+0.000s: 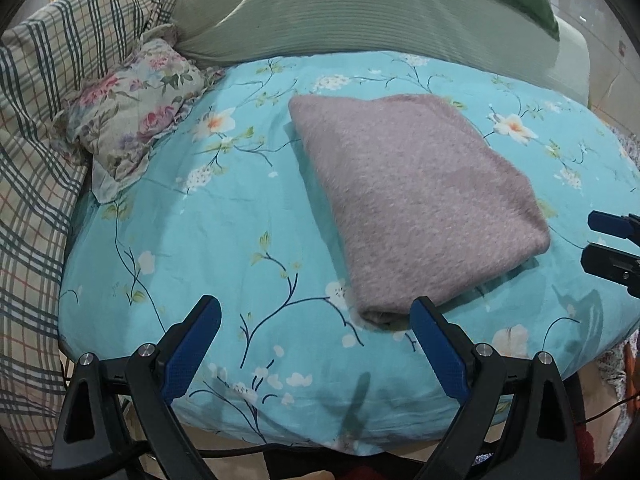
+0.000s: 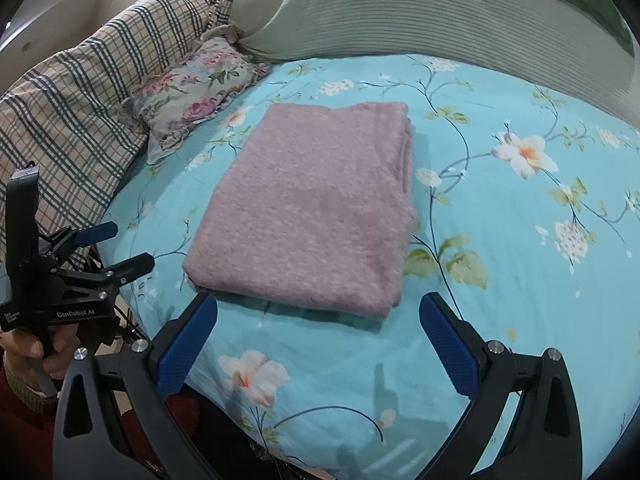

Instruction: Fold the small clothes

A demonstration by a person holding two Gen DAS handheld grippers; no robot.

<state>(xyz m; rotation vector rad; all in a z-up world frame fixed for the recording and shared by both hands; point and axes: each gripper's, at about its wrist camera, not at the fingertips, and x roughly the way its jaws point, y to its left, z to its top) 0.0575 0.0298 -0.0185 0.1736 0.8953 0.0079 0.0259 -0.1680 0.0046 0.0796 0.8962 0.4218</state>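
A pink fuzzy garment [image 1: 416, 204] lies folded into a thick rectangle on the turquoise floral bed sheet [image 1: 224, 216]. It also shows in the right wrist view [image 2: 312, 208]. My left gripper [image 1: 316, 320] is open and empty, just in front of the garment's near corner. My right gripper [image 2: 318, 316] is open and empty, just in front of the garment's near edge. The left gripper also shows in the right wrist view [image 2: 120, 246] at the bed's left edge. The right gripper also shows in the left wrist view [image 1: 596, 240] at the far right.
A small floral pillow [image 1: 132, 112] lies at the back left of the bed. A plaid pillow [image 1: 44, 128] lies along the left side. A green ribbed quilt [image 1: 352, 12] is bunched at the back. The bed's front edge [image 1: 320, 436] is close to both grippers.
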